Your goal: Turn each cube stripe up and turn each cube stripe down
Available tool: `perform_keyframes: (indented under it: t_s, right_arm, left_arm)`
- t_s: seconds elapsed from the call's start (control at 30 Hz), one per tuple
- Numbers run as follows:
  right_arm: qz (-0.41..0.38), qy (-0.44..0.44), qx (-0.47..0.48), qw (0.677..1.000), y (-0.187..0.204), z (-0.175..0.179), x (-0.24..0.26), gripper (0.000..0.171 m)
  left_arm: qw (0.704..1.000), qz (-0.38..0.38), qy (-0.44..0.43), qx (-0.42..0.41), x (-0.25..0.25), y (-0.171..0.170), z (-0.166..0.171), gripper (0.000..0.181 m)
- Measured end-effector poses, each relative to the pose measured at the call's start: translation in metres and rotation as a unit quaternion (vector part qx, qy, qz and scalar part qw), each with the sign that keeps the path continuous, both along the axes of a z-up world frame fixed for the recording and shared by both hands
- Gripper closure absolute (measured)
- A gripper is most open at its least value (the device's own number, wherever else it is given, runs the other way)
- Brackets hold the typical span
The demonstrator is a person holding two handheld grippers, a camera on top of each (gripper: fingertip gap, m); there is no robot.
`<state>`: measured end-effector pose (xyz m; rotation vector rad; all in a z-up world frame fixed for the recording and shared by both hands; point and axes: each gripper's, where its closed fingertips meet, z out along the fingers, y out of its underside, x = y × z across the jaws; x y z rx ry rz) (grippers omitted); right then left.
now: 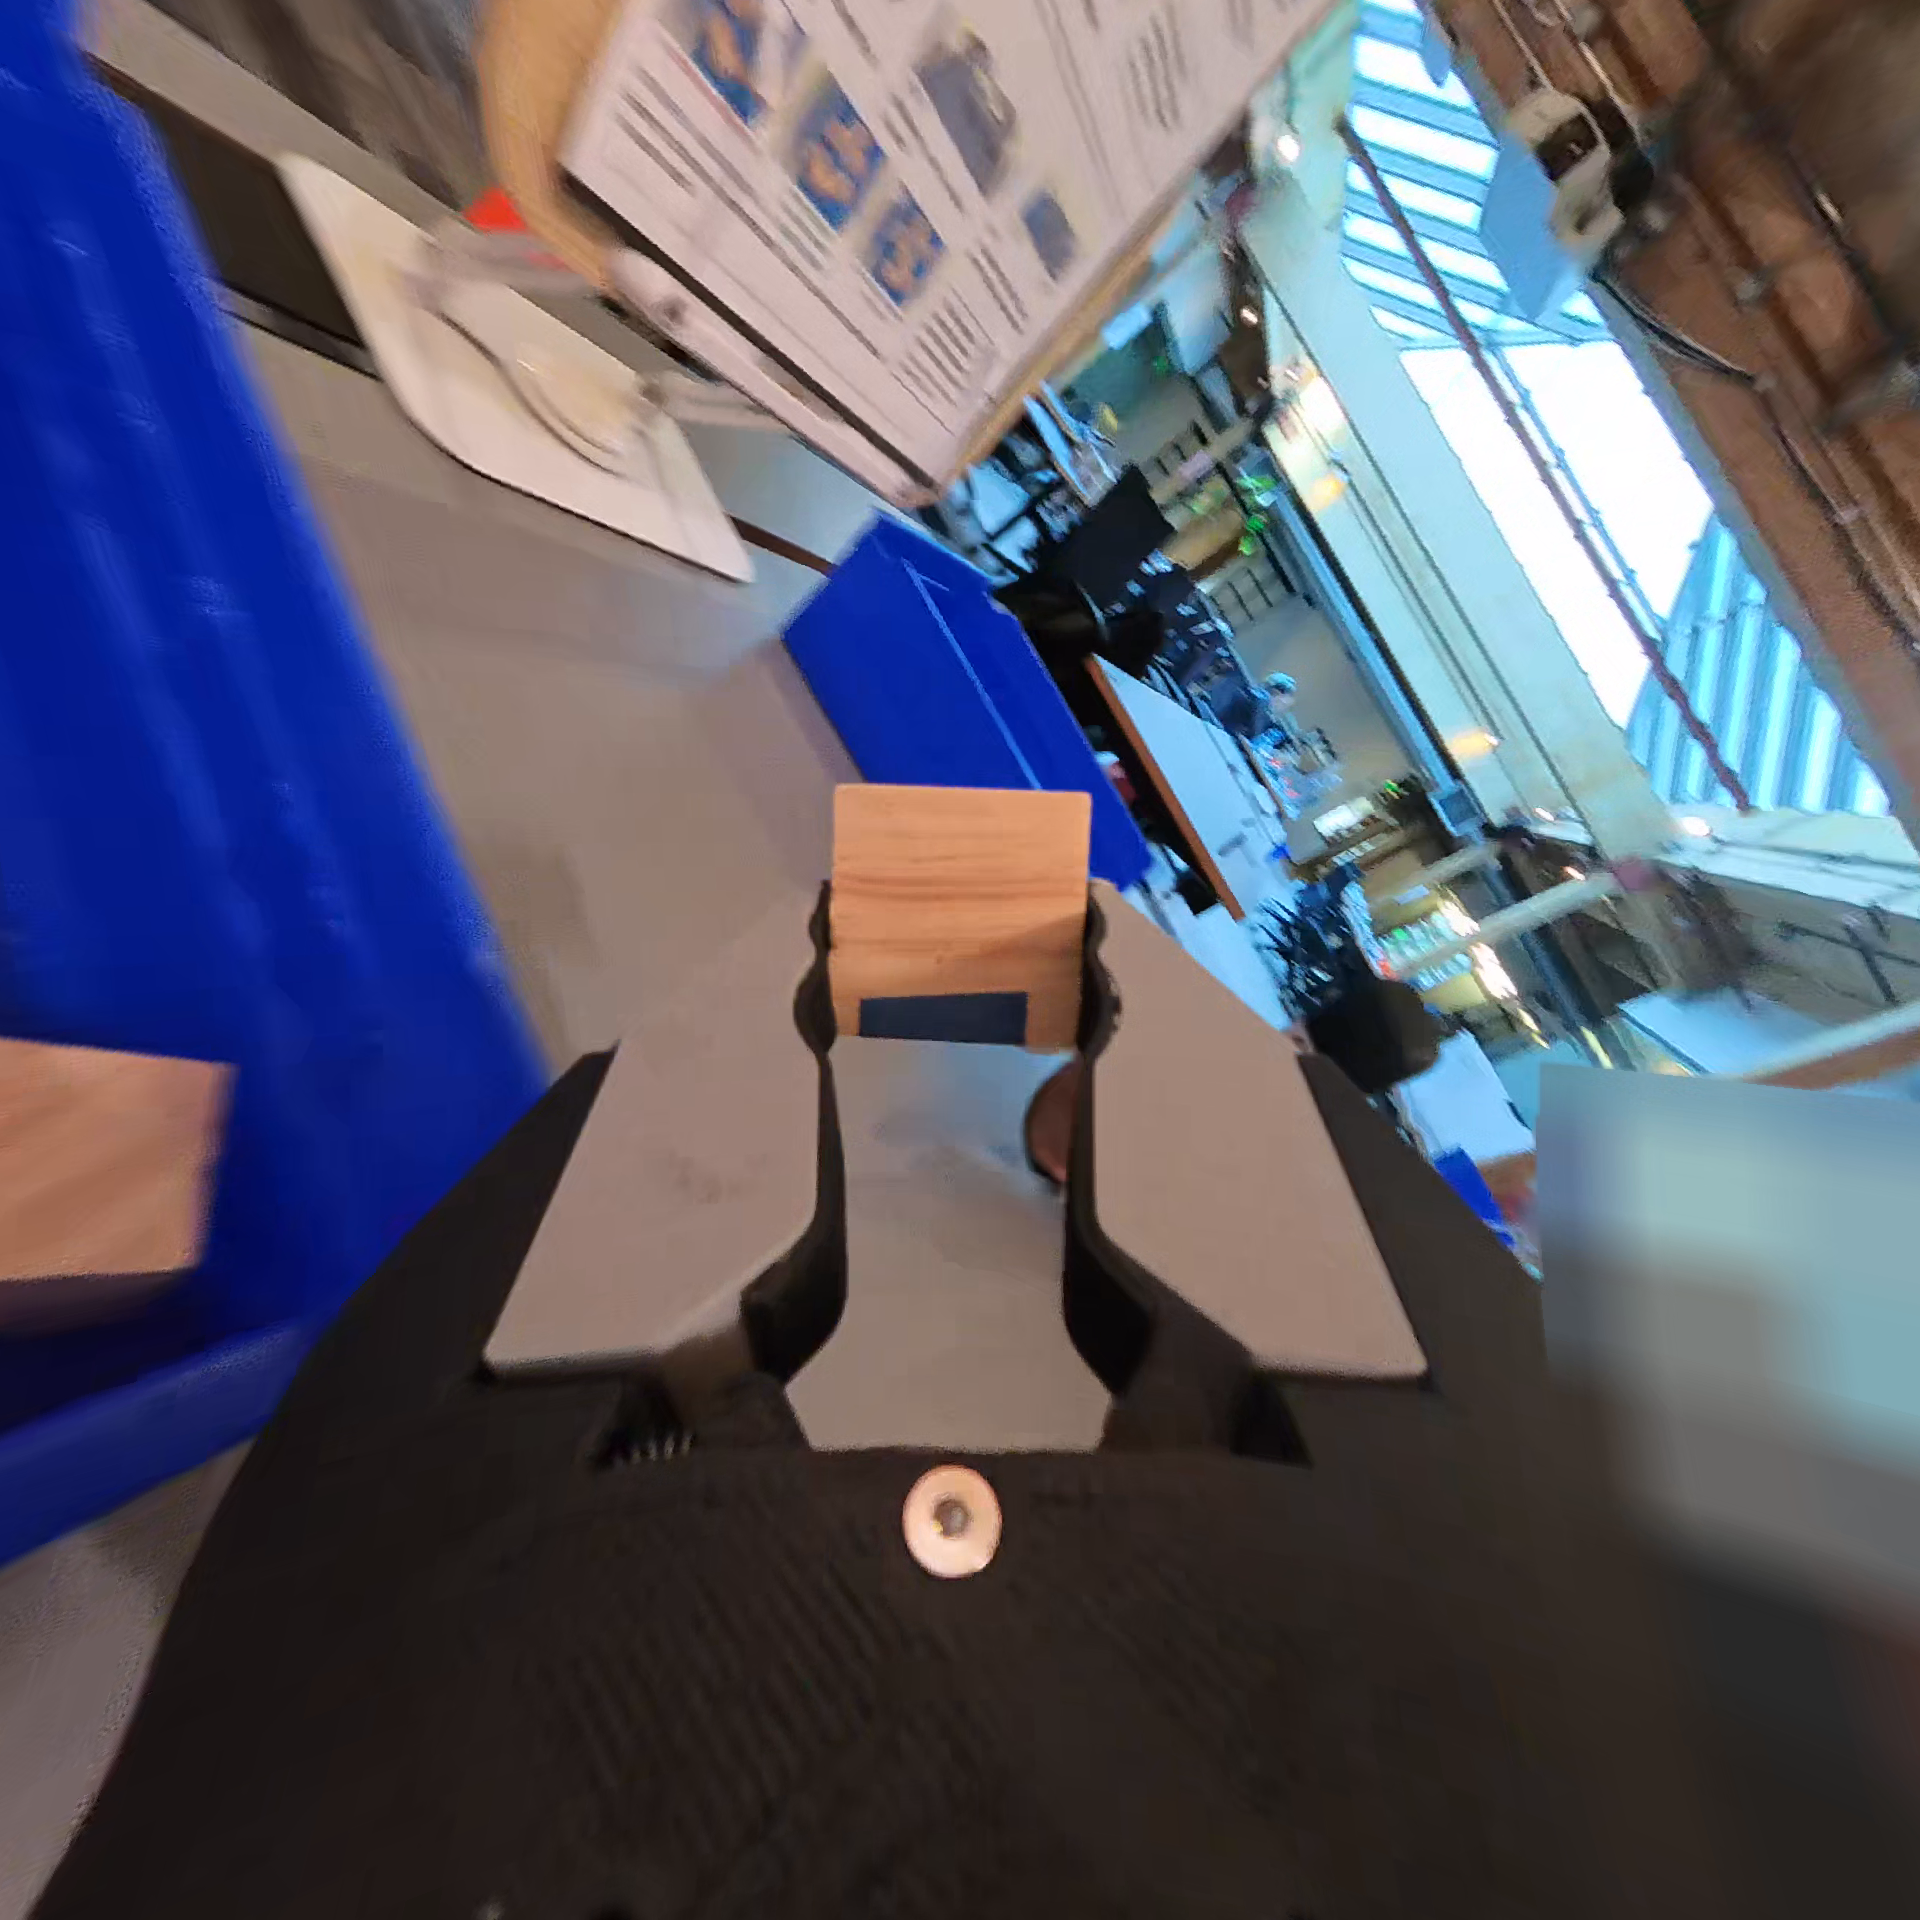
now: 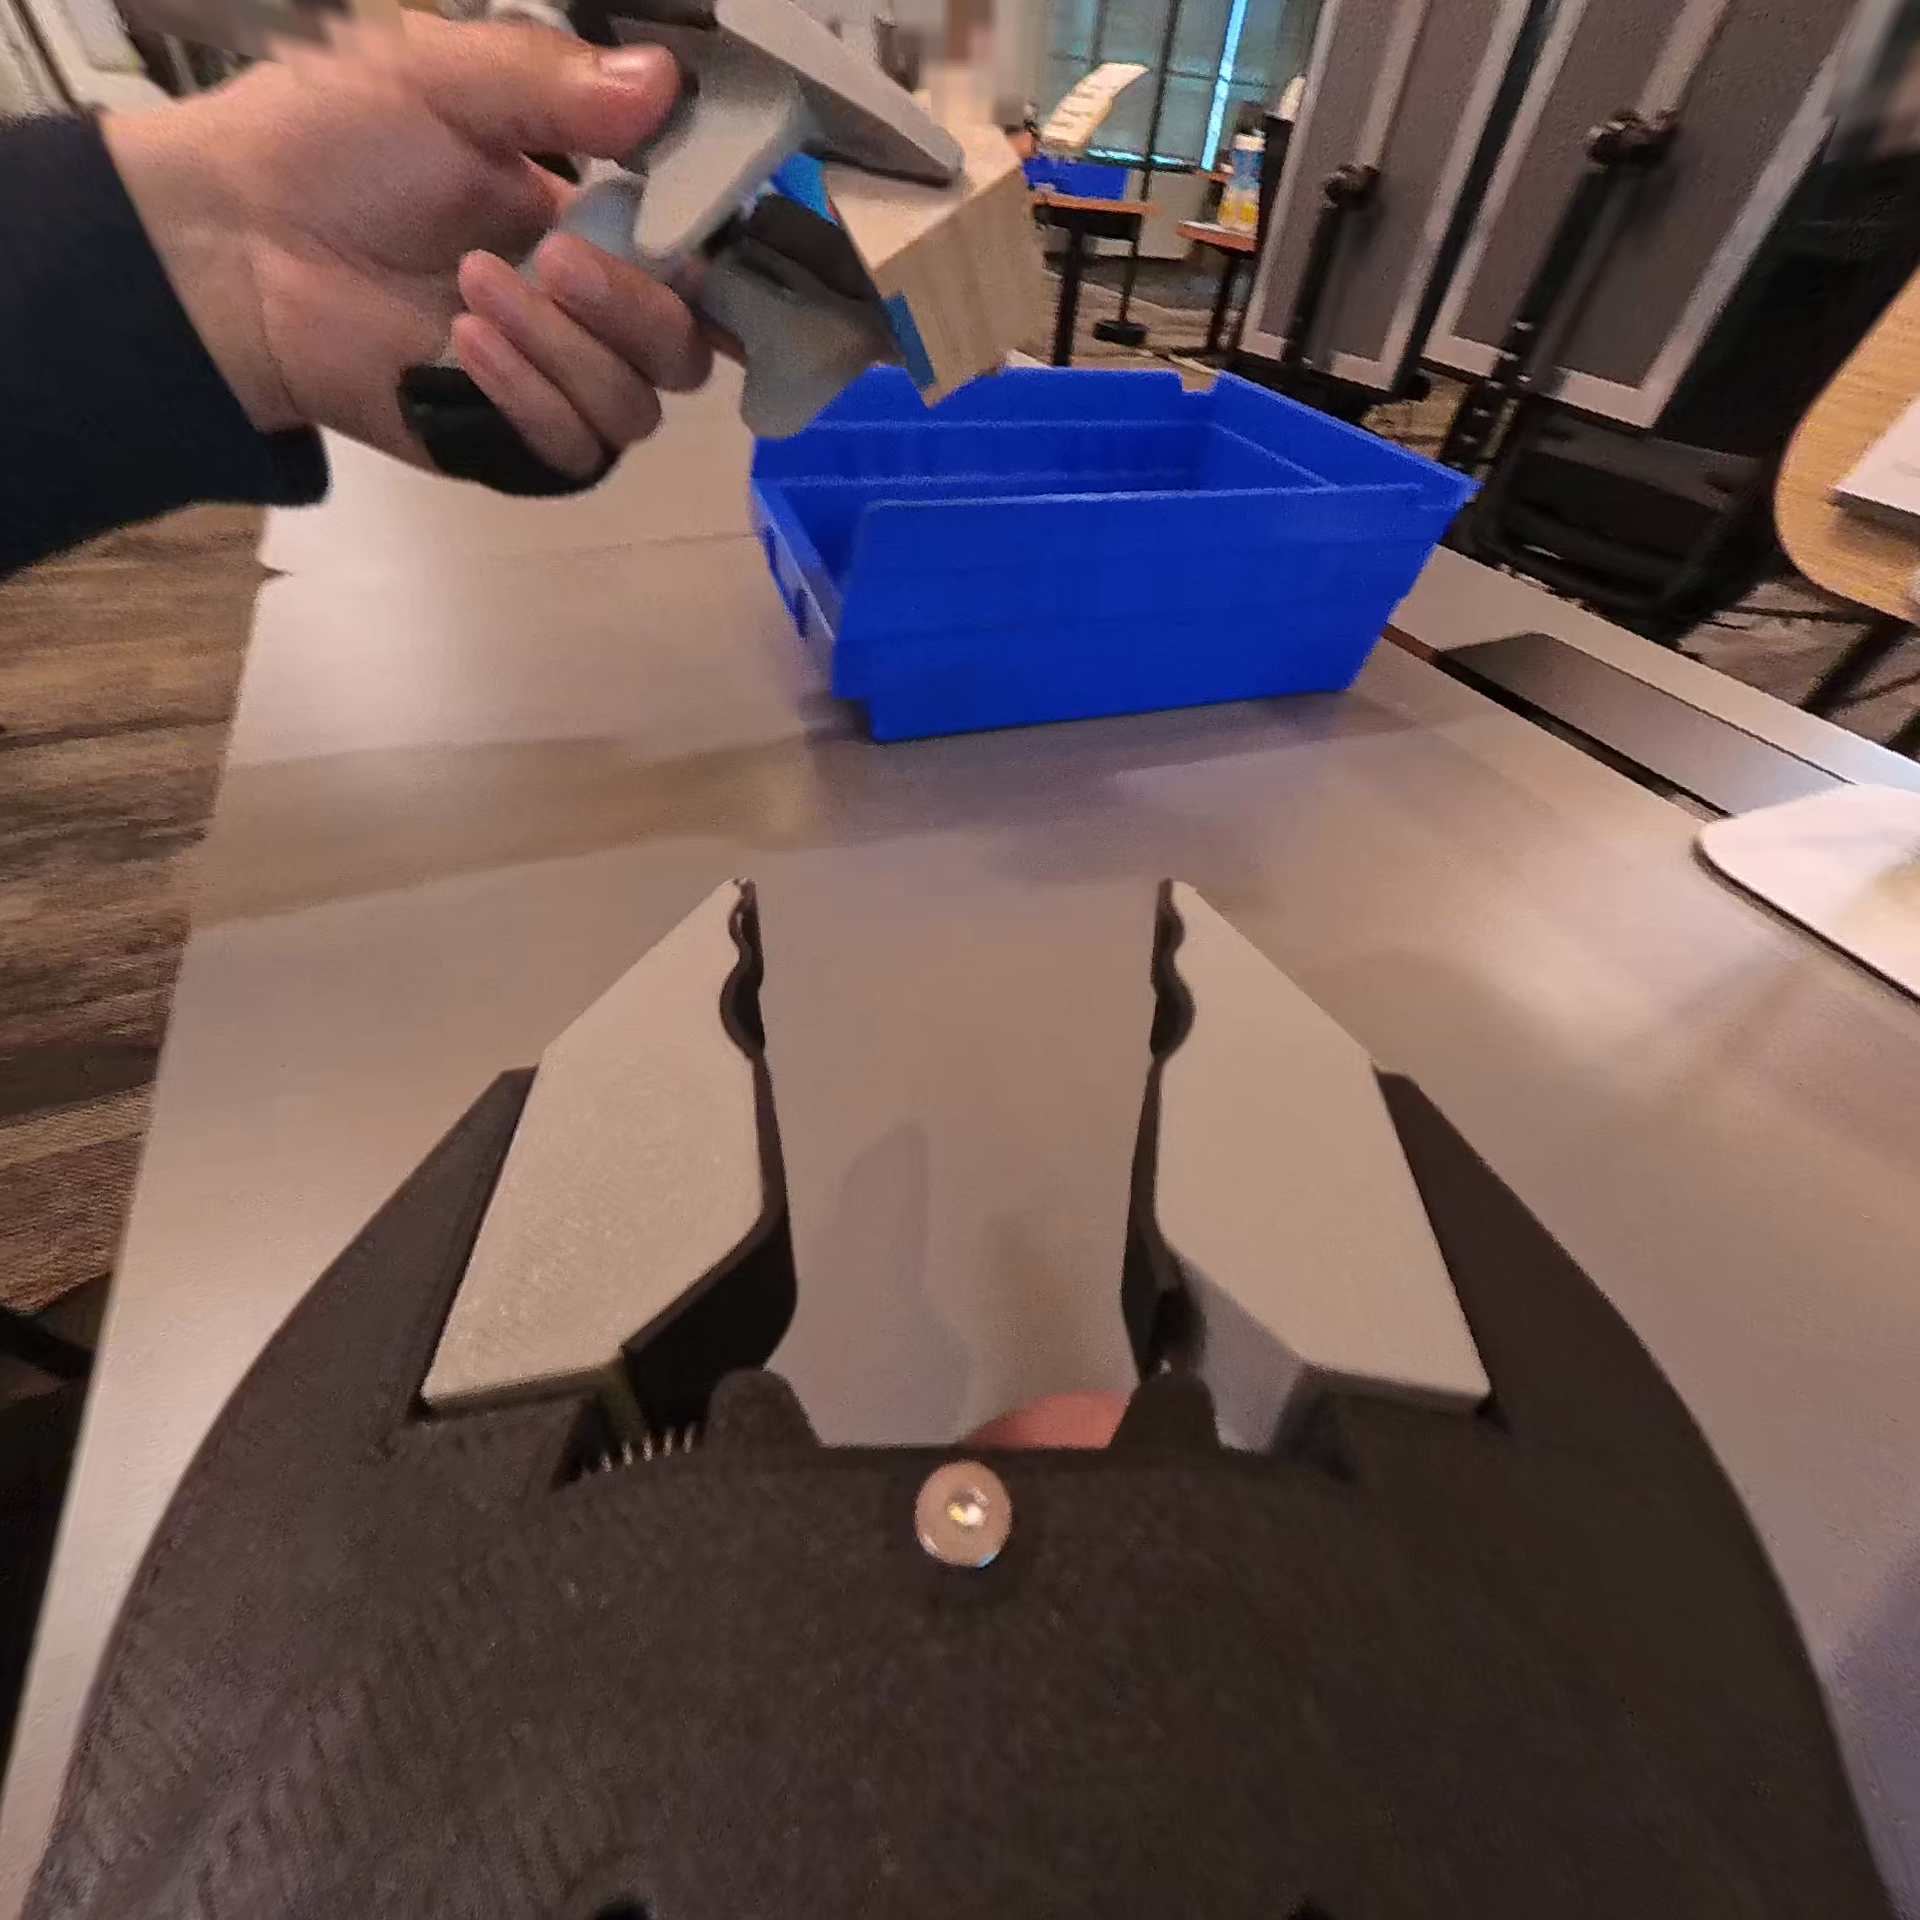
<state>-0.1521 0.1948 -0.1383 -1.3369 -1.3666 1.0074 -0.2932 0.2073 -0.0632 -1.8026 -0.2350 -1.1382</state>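
The left gripper holds a wooden cube in the air, its jaws clamped on 2 opposite sides near the tips. The cube is pale wood with fine grain, and a dark blue stripe shows on the face toward the camera. In the right wrist view the right gripper hangs low over the smooth grey desk, jaws apart with nothing between them. Farther off, a hand lifts the cube above a blue plastic bin.

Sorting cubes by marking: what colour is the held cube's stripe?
Dark blue stripe on the cube, clearest in the left wrist view.
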Motion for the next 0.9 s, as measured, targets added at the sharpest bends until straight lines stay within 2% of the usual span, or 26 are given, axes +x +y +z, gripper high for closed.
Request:
perform_keyframes:
  t_s: [0.13, 0.3, 0.43, 0.47, 0.5, 0.6, 0.67, 0.77, 0.83, 0.9]
  right_arm:
    - [-0.006, 0.036, 0.022, 0.999, -0.004, 0.015, 0.001, 0.093]
    - [-0.032, 0.091, 0.075, 0.993, -0.005, 0.040, 0.011, 0.097]
    - [-0.043, 0.100, 0.095, 0.990, -0.003, 0.045, 0.014, 0.100]
    - [-0.038, 0.095, 0.095, 0.990, -0.004, 0.043, 0.014, 0.105]
    - [-0.040, 0.090, 0.098, 0.990, -0.003, 0.042, 0.014, 0.122]
    - [-0.055, 0.081, 0.101, 0.990, 0.005, 0.043, 0.018, 0.127]
    - [-0.046, 0.077, 0.071, 0.993, 0.006, 0.041, 0.019, 0.128]
    - [-0.004, 0.068, -0.040, 0.997, 0.009, 0.036, 0.019, 0.128]
    - [0.033, 0.058, -0.129, 0.989, 0.010, 0.032, 0.020, 0.128]
    - [0.080, 0.052, -0.213, 0.972, 0.006, 0.030, 0.021, 0.128]
  left_arm:
    - [0.996, -0.073, -0.049, 0.015, 0.062, -0.008, 0.011, 0.138]
    - [0.988, -0.148, -0.041, -0.012, 0.135, -0.012, -0.006, 0.138]
    - [0.982, -0.184, -0.037, -0.031, 0.174, -0.012, -0.019, 0.137]
    - [0.981, -0.189, -0.038, -0.035, 0.181, -0.011, -0.021, 0.137]
    - [0.979, -0.195, -0.038, -0.037, 0.187, -0.010, -0.023, 0.138]
    - [0.978, -0.200, -0.041, -0.037, 0.192, -0.005, -0.023, 0.138]
    - [0.977, -0.207, -0.038, -0.026, 0.192, -0.004, -0.022, 0.137]
    - [0.977, -0.209, 0.011, 0.029, 0.178, -0.004, -0.016, 0.129]
    - [0.974, -0.194, 0.096, 0.072, 0.163, -0.006, -0.016, 0.123]
    - [0.956, -0.176, 0.206, 0.109, 0.148, -0.008, -0.020, 0.119]
